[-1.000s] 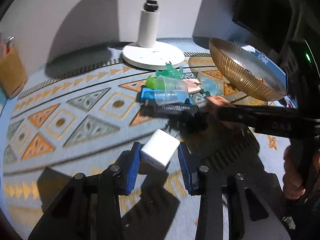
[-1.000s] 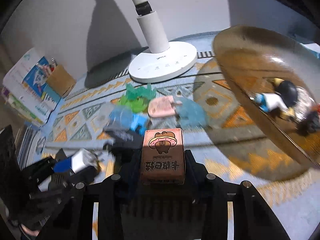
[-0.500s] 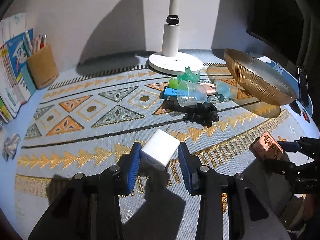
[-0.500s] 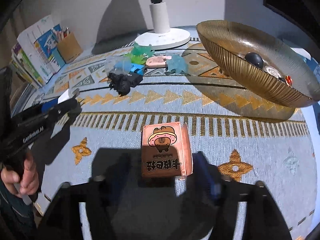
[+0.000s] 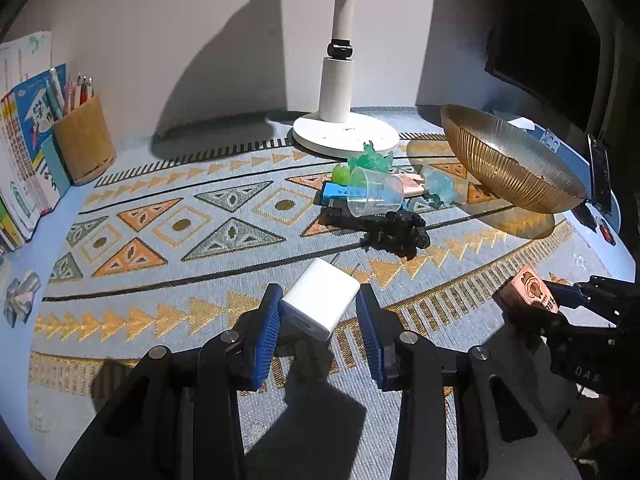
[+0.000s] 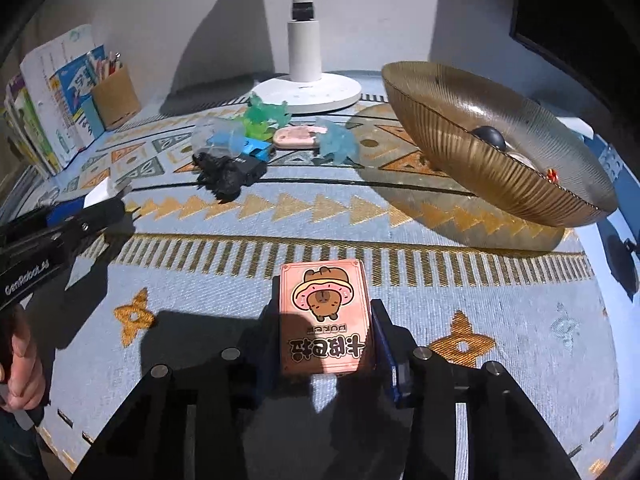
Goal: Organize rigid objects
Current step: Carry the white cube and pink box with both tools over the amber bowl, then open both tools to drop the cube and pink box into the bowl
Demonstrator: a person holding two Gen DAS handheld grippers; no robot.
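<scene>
Left gripper (image 5: 318, 322) clamped on white charger (image 5: 320, 299): light, stiff, slick-sided (best held across flat faces). Right gripper (image 6: 326, 334) closing on pink card box (image 6: 325, 316), rigid, crushable.

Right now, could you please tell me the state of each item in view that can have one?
Left hand-held gripper: shut on the white charger, held tilted.
Right hand-held gripper: closing, pink card box between its pads.
Clear plastic cup: on its side.
Amber glass bowl: upright, holding small items.
Pencil holder: upright, filled.
</scene>
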